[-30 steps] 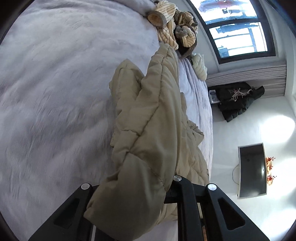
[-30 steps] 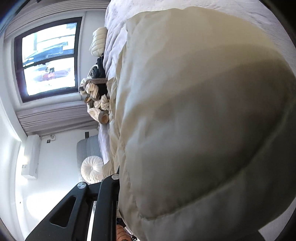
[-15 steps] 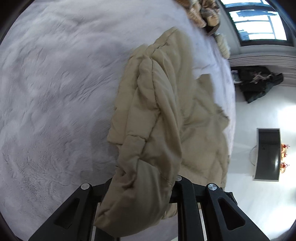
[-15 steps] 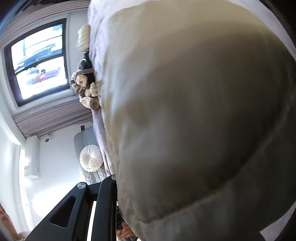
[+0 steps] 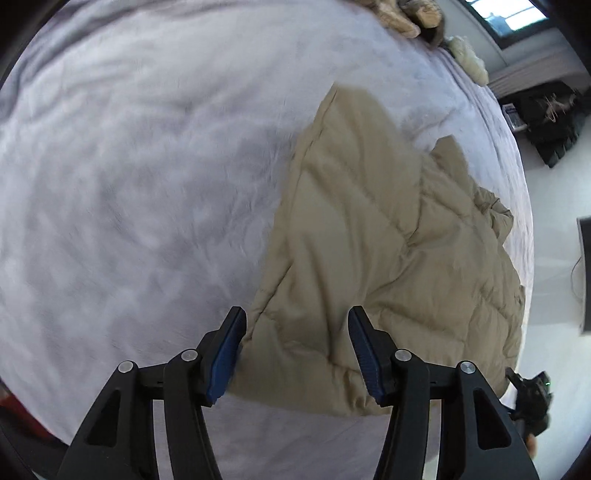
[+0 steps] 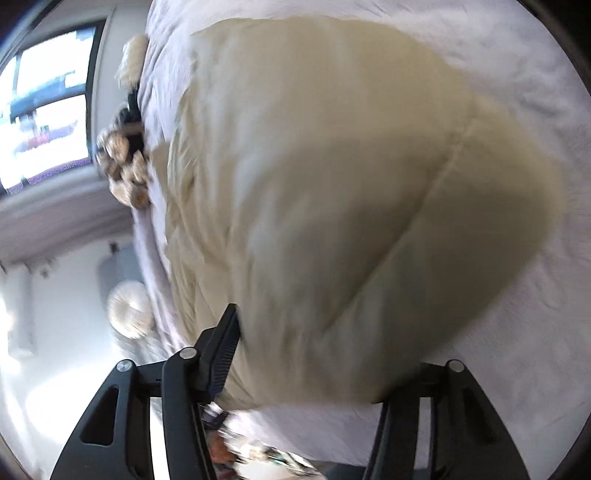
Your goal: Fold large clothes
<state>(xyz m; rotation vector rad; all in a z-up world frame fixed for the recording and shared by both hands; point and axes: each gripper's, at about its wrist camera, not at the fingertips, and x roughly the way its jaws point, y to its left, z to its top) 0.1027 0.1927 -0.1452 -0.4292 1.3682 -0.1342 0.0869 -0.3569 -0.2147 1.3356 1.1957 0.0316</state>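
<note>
The left wrist view shows the beige quilted jacket (image 5: 376,251) lying on the pale grey bed cover (image 5: 129,184), occupying the centre and right of the frame. The left gripper (image 5: 295,349) hangs over the jacket's lower hem. Its jaws are opening; the blue pads (image 5: 225,354) stand apart, the fabric lies beneath the gap, and neither pad presses on it.

The right wrist view shows the same jacket (image 6: 332,192) at close range, filling most of the frame. The right gripper (image 6: 306,354) has its jaws opening, with a padded fold bulging between them. The left finger (image 6: 225,347) sits at the fabric's edge. The right finger's tip is covered by the jacket, so contact there cannot be confirmed.

Only the right wrist view shows the window (image 6: 40,110) at the left edge and a round cushion (image 6: 129,310) below it. Only the left wrist view shows the jacket's full outline. Both views are motion-blurred. A pile of knitted items (image 5: 399,14) at the upper edge is cut off.
</note>
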